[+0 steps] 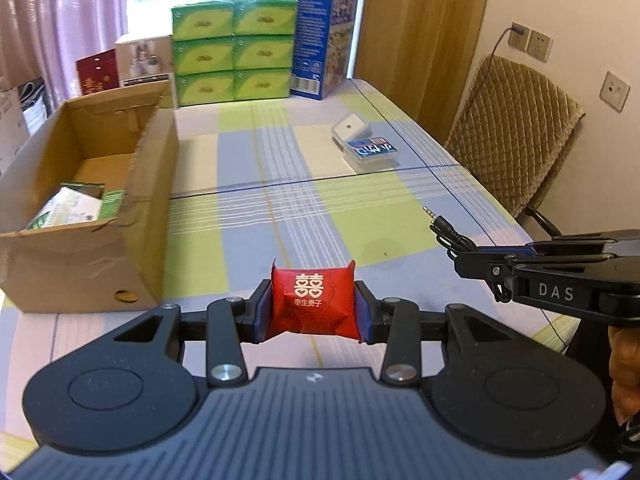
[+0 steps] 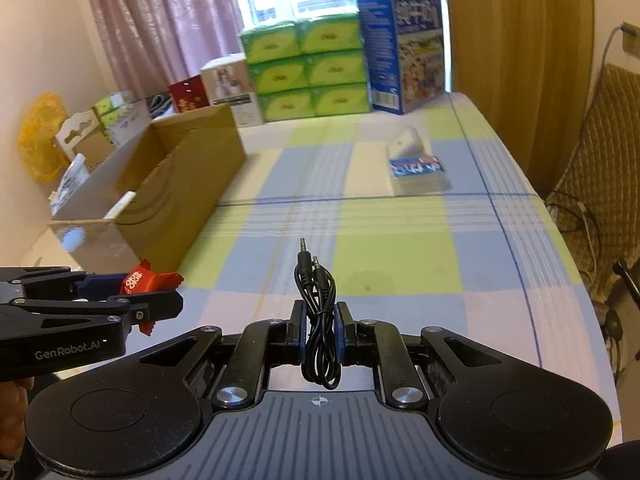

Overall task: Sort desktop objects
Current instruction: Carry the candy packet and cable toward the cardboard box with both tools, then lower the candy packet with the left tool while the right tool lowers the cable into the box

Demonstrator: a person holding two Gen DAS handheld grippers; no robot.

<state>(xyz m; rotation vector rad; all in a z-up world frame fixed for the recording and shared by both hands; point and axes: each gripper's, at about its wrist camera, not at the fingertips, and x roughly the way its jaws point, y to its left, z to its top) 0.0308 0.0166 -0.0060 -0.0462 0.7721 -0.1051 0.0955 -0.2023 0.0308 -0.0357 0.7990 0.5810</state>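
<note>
Checked tablecloth [image 1: 360, 236]: cardboard box [image 1: 92, 208] left, card case [image 1: 370, 152] ahead.

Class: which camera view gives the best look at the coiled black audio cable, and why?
The right wrist view: the coiled black audio cable sits centred between the right tongs, with loops and both plugs visible. The left wrist view shows only its plugs and part of the coil, side-on at the edge.
</note>
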